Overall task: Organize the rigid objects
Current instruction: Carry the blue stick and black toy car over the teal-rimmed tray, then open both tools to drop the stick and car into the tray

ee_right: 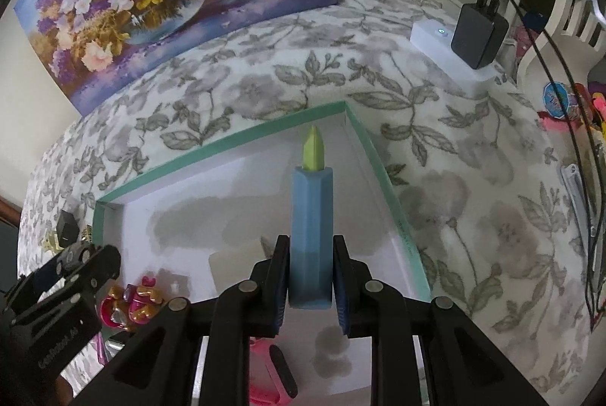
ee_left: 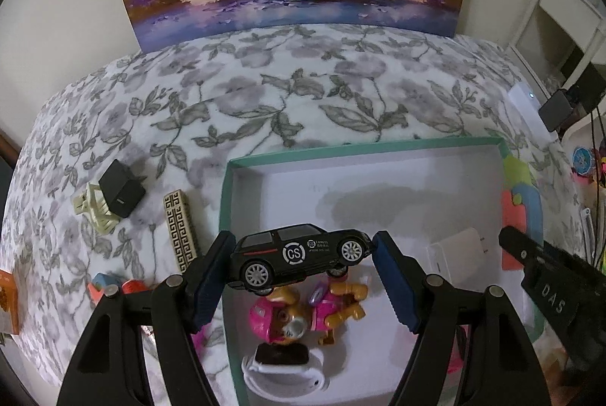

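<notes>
Left gripper [ee_left: 303, 260]: clamped end-to-end on black toy car [ee_left: 299, 256], above teal box [ee_left: 227, 216] | Right gripper [ee_right: 311, 286]: closed on blue candle-shaped toy [ee_right: 311, 213], over box interior.

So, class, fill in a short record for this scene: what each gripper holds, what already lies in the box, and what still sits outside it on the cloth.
left gripper: shut on black toy car, over the box
right gripper: shut on blue and green block
teal-rimmed box: pink pup figure, white charger
outside, on floral cloth: black cube, patterned bar
</notes>
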A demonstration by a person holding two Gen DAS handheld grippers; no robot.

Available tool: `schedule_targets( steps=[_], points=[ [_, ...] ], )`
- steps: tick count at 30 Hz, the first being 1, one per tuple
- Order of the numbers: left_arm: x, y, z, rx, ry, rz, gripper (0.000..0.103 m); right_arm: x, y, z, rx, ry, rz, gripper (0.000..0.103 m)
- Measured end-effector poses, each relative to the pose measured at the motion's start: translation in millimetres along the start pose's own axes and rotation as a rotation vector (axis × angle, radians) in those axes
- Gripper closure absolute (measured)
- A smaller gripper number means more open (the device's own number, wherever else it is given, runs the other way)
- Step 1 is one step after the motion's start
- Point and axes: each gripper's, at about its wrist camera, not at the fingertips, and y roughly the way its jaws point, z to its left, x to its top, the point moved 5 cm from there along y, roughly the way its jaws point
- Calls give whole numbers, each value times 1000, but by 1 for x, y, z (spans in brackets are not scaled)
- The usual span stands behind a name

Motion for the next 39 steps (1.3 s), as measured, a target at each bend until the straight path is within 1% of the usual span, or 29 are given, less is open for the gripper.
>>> schedule_targets(
  steps=[10,15,21,25,26,28,30,34,37,39],
  points=[
    [4,18,-5,1,4,14,28,-2,11,2,-2,-12,30,78],
    [3,22,-7,0,11,24,28,-1,9,5,-20,-29,34,78],
    [1,22,-8,-9,9,36,28,0,3,10,-30,-51,26,75],
    [3,16,-3,-13,-3,29,27,2,-4,15,-32,-67,11,74],
    [4,14,-1,-15,-10,27,26,2,-6,16,-28,-68,5,73],
    [5,10,4,-15,-25,24,23,4,-12,18,-20,-66,-7,67],
    [6,5,9,-11,-36,19,21,6,-18,21,-14,-64,-22,52],
    [8,-2,21,11,-61,11,20,6,-24,27,-11,-73,-40,49],
    [7,-4,31,33,-81,11,14,4,-22,32,-18,-84,-33,44],
    [6,-3,38,47,-93,13,13,2,-19,34,-17,-85,-24,40]
  ],
)
